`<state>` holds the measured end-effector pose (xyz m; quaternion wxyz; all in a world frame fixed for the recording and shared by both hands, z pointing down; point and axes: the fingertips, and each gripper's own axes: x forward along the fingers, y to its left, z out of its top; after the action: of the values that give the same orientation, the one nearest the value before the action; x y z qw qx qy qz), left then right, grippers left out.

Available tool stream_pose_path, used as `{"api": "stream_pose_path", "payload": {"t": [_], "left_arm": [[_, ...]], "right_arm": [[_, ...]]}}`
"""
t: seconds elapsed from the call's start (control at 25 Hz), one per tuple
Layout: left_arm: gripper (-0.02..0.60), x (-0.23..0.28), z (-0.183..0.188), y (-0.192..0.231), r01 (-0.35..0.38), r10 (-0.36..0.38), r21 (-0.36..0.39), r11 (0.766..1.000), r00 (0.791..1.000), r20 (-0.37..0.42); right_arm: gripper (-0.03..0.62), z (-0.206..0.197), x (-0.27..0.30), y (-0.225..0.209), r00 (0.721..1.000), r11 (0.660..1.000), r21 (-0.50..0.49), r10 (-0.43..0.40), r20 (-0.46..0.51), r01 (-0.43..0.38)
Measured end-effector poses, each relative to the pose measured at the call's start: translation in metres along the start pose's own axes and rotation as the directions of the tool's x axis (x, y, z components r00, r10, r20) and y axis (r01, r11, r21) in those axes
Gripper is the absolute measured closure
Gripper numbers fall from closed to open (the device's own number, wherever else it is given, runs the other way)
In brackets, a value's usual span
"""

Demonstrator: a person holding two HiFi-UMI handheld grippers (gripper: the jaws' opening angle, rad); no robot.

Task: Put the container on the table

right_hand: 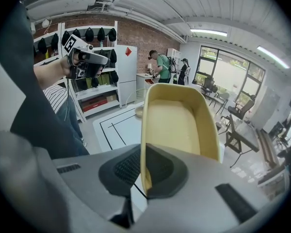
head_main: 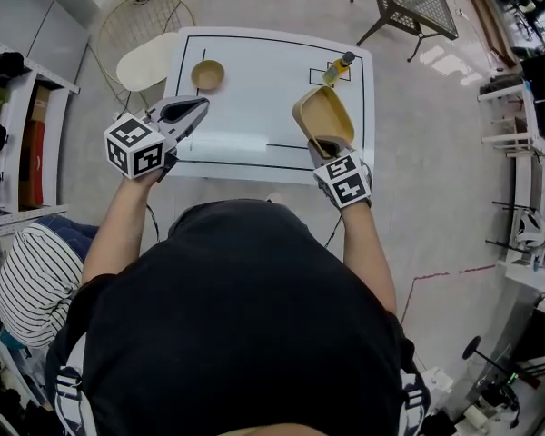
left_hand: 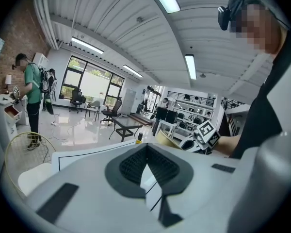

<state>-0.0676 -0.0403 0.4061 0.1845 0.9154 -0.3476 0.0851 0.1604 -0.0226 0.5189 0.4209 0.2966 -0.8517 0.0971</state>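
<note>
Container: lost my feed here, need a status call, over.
Right claw shut on container rim, tilted above table, not set down. Left claw shut, empty. Bottle stands just beyond container; bowl off to the left.

The left gripper [left_hand: 146, 152] has its jaws met at the tips, nothing between them, above a white table [left_hand: 87, 152] marked with a black line. Beyond, to the right, the right gripper [left_hand: 185, 142] touches a tan container [left_hand: 166, 138]. A person in green [left_hand: 31, 93] stands far left
</note>
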Motion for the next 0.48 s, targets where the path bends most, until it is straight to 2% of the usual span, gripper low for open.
{"api": "stream_pose_path", "payload": {"t": [0.48], "left_arm": [[0.575,0.028,0.002,-0.011,-0.092,0.092,-0.022,0.995,0.996,0.002]], "right_arm": [[0.586,-0.003,0.01,-0.032,0.995,0.991,-0.092,0.099,0.009,-0.098]]}}
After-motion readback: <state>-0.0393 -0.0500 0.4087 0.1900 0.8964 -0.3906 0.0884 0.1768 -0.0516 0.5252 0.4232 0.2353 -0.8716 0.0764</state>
